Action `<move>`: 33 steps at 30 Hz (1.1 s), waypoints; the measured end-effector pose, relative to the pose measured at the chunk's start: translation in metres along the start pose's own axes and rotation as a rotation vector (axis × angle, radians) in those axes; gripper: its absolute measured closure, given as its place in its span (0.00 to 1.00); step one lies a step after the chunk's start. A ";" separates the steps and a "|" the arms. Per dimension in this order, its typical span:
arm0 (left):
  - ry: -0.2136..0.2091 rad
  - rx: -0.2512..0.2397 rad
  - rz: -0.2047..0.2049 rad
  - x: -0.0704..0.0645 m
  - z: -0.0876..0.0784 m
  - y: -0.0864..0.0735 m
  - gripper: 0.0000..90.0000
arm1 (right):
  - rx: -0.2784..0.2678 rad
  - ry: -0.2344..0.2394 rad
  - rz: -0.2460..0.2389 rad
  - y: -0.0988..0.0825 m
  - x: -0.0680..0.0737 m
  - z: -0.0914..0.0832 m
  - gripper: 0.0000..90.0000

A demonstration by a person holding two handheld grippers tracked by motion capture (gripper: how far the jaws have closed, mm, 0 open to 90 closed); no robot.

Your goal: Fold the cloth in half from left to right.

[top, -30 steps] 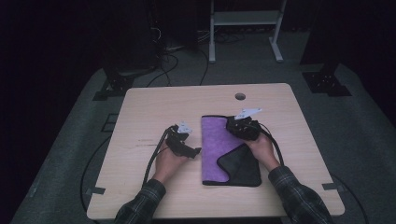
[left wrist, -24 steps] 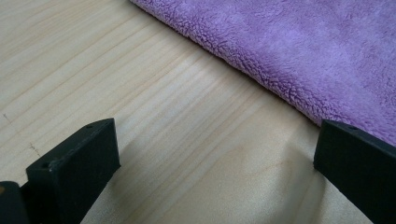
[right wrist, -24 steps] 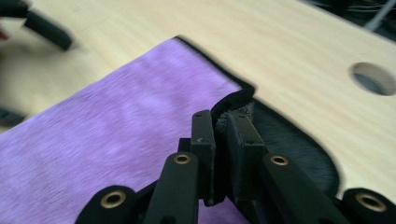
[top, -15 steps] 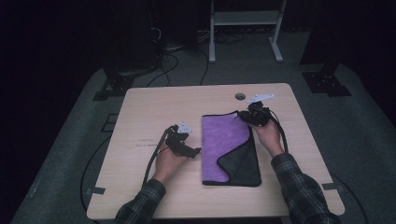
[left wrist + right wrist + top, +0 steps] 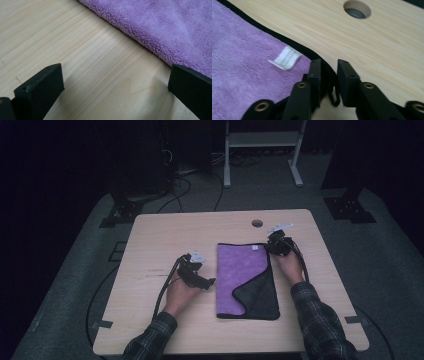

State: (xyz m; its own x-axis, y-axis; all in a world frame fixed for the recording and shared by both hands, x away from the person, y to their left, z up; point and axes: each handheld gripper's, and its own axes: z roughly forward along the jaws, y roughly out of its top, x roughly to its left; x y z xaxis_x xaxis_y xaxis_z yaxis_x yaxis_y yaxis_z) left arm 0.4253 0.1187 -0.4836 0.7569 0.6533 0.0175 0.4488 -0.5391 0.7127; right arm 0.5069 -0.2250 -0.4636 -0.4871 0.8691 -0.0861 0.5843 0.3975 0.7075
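The purple cloth (image 5: 247, 277) lies flat on the table (image 5: 165, 235), folded into a long rectangle with its black backing turned up over the near right corner. Taking the cloth as the landmark: the cable hole (image 5: 257, 223) sits just beyond its far edge, the left gripper (image 5: 206, 282) rests just off its left edge, and the right gripper (image 5: 272, 245) is at its far right corner, close to the white label (image 5: 285, 58).

The left gripper's jaws stand wide apart over bare wood, holding nothing. The right gripper's jaws have just been opening; in the right gripper view they sit close together with a narrow gap, the black hem (image 5: 287, 41) of the corner bunched between them, and the pads no longer seem to press on it.

The cloth looks like soft, light fleece: limp, with no stiffness, so it should drape and sag from any single pinch. It is neither fragile nor slippery. The bound hem at a corner is probably the best hold, and 2 corners along 1 edge would keep it from bunching.
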 end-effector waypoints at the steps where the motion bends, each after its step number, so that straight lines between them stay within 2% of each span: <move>1: 0.000 0.000 0.000 0.000 0.000 0.000 0.00 | 0.000 0.004 0.016 -0.001 -0.001 -0.001 0.77; 4: 0.000 0.000 0.000 0.000 0.000 0.000 0.00 | -0.013 0.005 0.027 -0.001 -0.006 -0.008 0.70; 8: 0.000 0.000 0.000 0.000 0.000 0.000 0.00 | -0.035 0.075 0.069 -0.001 -0.009 -0.022 0.61; 10: 0.000 0.000 0.000 0.000 0.000 0.000 0.00 | -0.052 0.091 0.058 -0.002 -0.005 -0.029 0.58; 14: 0.000 -0.002 -0.002 0.000 0.000 0.000 0.00 | -0.083 0.128 0.030 -0.007 0.009 -0.045 0.48; 16: 0.000 -0.001 -0.001 0.000 0.000 0.000 0.00 | -0.093 0.165 0.020 -0.014 0.020 -0.055 0.47; 23: 0.001 -0.003 0.000 0.000 0.000 0.000 0.00 | -0.116 0.236 -0.037 -0.029 0.049 -0.078 0.44; 29: 0.001 -0.005 -0.002 0.000 0.000 0.000 0.00 | -0.124 0.320 -0.081 -0.038 0.079 -0.092 0.39; 33: 0.000 -0.004 -0.005 0.000 0.000 0.000 0.00 | -0.120 0.368 -0.118 -0.043 0.099 -0.096 0.36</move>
State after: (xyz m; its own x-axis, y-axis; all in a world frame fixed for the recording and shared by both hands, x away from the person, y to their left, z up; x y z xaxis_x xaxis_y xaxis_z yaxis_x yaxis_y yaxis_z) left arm 0.4252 0.1184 -0.4838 0.7548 0.6558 0.0144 0.4504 -0.5341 0.7155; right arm 0.3711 -0.1841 -0.4357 -0.7588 0.6475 0.0706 0.4418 0.4320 0.7863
